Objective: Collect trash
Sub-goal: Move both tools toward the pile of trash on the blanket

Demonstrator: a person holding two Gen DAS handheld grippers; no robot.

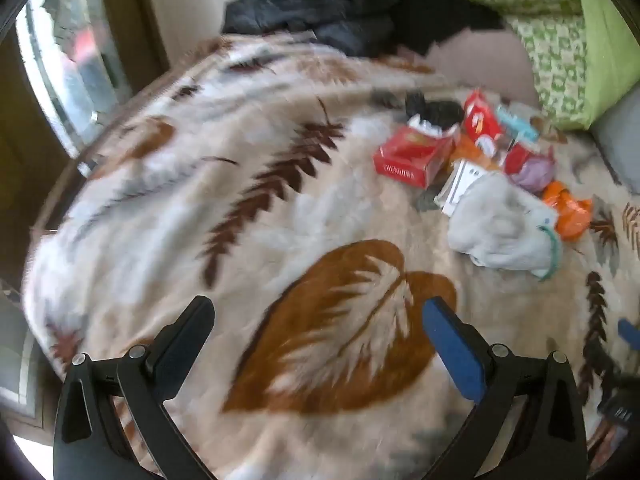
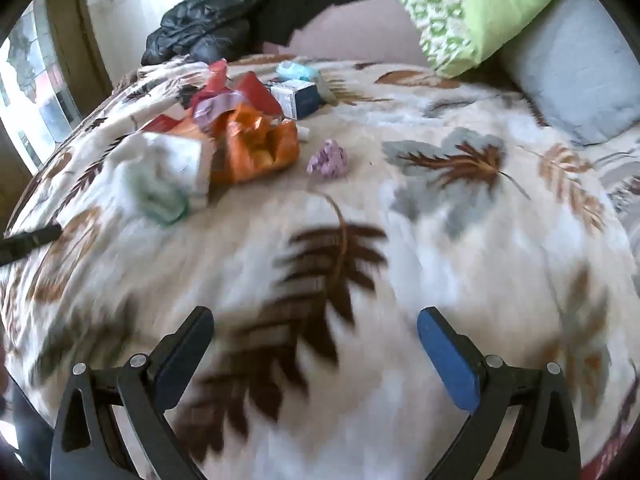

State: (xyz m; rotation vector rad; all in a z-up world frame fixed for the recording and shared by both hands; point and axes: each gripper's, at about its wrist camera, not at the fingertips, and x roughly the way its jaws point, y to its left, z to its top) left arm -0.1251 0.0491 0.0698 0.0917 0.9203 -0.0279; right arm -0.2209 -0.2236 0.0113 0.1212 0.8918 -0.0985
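Two red boxes, perhaps more; one orange wrapper.

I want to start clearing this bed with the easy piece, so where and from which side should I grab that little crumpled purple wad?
Probably take the purple wad across its middle, from straight above. It lies apart from the orange wrapper on the leaf-print blanket, with bare cover on either side for the fingers. It is a small, roundish crumple with no edge worth favouring. The right gripper is open, empty and looks nearer.

open hand-held gripper over blanket; trash beyond.
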